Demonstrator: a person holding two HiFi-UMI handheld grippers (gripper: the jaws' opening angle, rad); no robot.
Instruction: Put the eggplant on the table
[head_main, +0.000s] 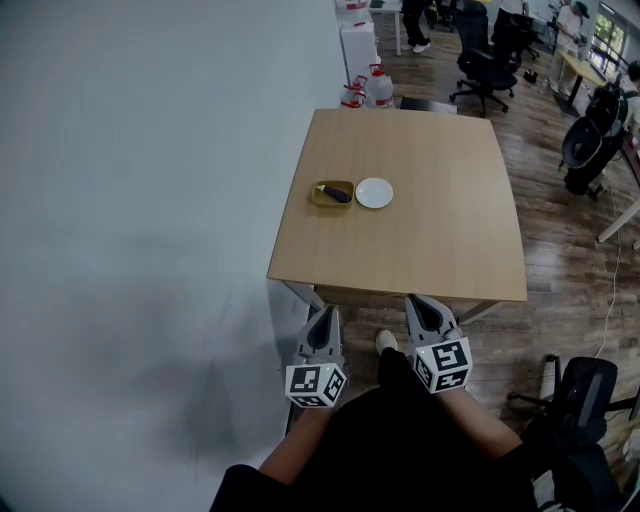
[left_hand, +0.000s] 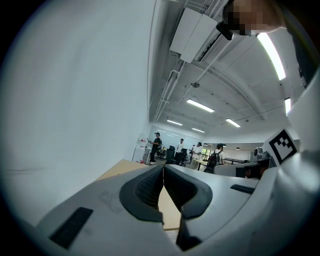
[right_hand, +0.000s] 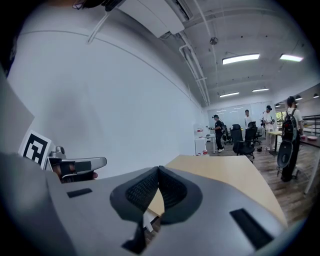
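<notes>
A dark purple eggplant (head_main: 335, 193) lies in a small yellow-green dish (head_main: 321, 199) on the far left part of a wooden table (head_main: 420, 230), with a white plate (head_main: 374, 192) just right of the dish. Both grippers are held in front of the table's near edge, well short of the eggplant. My left gripper (head_main: 323, 320) is shut with nothing in it; its pads (left_hand: 150, 187) meet in its own view. My right gripper (head_main: 428, 306) is shut and empty too, pads (right_hand: 172, 190) touching.
A white wall (head_main: 140, 200) runs along the left of the table. Water jugs (head_main: 371, 88) stand behind the table's far edge. Office chairs (head_main: 482, 55) and people are farther back; a black chair (head_main: 585, 400) is at the lower right. The floor is wood.
</notes>
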